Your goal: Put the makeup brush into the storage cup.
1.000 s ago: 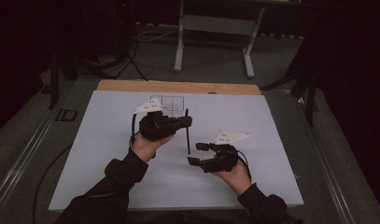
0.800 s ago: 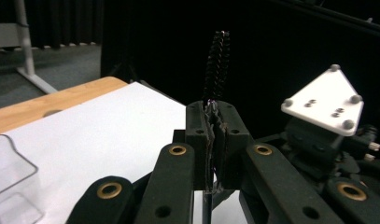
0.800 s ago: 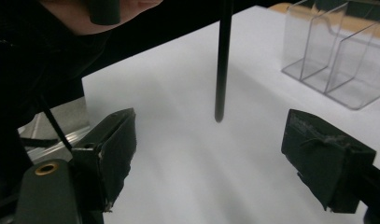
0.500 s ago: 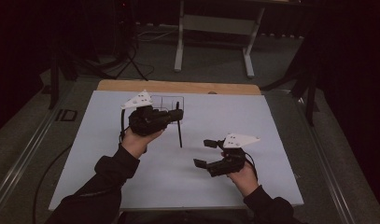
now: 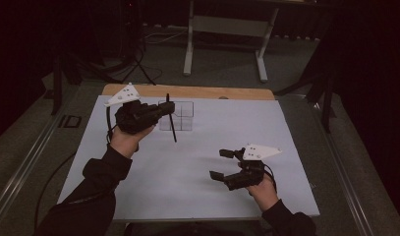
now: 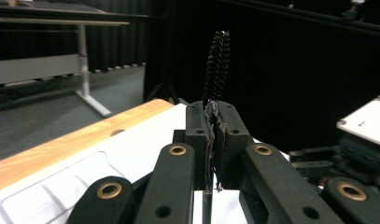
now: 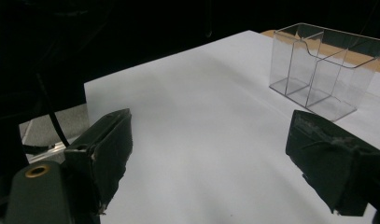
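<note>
My left gripper (image 5: 164, 108) is shut on a thin black bristle brush (image 5: 172, 123), raised over the far left of the white sheet. The brush's wand hangs below the jaws in front of a clear divided box (image 5: 184, 116). In the left gripper view the bristled tip (image 6: 216, 65) stands up above the closed jaws of the left gripper (image 6: 213, 128). My right gripper (image 5: 221, 164) hovers low near the front right; its jaws have just been opening and stand wide with nothing between them. The right gripper (image 7: 215, 154) faces the clear box (image 7: 318, 70), which stands some way off.
A white sheet (image 5: 286, 128) covers the table, with a wooden strip (image 5: 197, 92) along its far edge. Beyond it is dark floor with a metal stand's legs (image 5: 224, 46). Metal rails (image 5: 345, 182) run along both sides of the table.
The left hand has carried the brush left, farther away and upward, bringing it in front of the clear box. The right gripper's jaws have spread wider and it drifted slightly toward the near right.
</note>
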The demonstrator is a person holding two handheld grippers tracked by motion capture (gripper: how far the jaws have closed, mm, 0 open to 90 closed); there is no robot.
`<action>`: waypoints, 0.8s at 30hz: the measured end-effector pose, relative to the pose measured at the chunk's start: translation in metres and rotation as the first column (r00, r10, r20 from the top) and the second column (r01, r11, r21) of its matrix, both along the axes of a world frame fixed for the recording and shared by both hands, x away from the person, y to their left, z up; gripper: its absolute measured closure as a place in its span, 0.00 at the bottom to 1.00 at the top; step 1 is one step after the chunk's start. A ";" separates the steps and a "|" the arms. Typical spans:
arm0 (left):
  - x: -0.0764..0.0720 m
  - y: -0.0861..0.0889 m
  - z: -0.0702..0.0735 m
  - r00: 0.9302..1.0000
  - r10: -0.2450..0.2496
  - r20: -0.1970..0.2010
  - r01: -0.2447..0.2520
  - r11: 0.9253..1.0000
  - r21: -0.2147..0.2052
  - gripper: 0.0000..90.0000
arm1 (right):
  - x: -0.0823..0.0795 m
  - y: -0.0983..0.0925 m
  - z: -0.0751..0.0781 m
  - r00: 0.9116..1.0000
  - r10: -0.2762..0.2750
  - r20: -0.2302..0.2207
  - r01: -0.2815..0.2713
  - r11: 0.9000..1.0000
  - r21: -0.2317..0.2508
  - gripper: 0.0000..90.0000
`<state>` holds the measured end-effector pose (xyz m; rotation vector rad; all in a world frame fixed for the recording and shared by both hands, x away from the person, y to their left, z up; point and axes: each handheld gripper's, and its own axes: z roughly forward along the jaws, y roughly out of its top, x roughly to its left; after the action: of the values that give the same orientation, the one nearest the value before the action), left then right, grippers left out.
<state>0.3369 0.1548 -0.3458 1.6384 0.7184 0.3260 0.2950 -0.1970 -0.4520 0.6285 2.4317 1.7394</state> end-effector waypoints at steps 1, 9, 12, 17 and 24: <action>0.001 0.002 0.001 1.000 0.011 0.008 -0.011 1.000 0.007 0.96 | -0.001 -0.001 0.000 1.000 0.002 0.000 -0.002 1.000 0.003 0.16; 0.005 0.015 0.011 0.997 0.061 0.036 -0.062 0.998 0.016 0.96 | -0.005 -0.014 0.002 0.999 -0.023 0.028 0.023 1.000 0.019 0.16; 0.008 0.018 0.017 0.995 0.083 0.060 -0.085 0.996 0.025 0.96 | -0.006 -0.019 0.003 0.999 -0.035 0.031 0.034 0.999 0.027 0.16; 0.016 0.023 0.024 0.992 0.101 0.077 -0.103 0.994 0.022 0.96 | -0.008 -0.026 0.003 0.998 -0.046 0.036 0.045 0.999 0.026 0.16; 0.028 0.026 0.031 0.984 0.132 0.117 -0.137 0.990 0.036 0.96 | -0.010 -0.035 0.001 0.998 -0.064 0.026 0.063 0.998 0.029 0.16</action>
<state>0.3651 0.1810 -0.3152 1.6019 0.7407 0.5320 0.2853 -0.2320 -0.4510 0.6729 2.3473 1.7488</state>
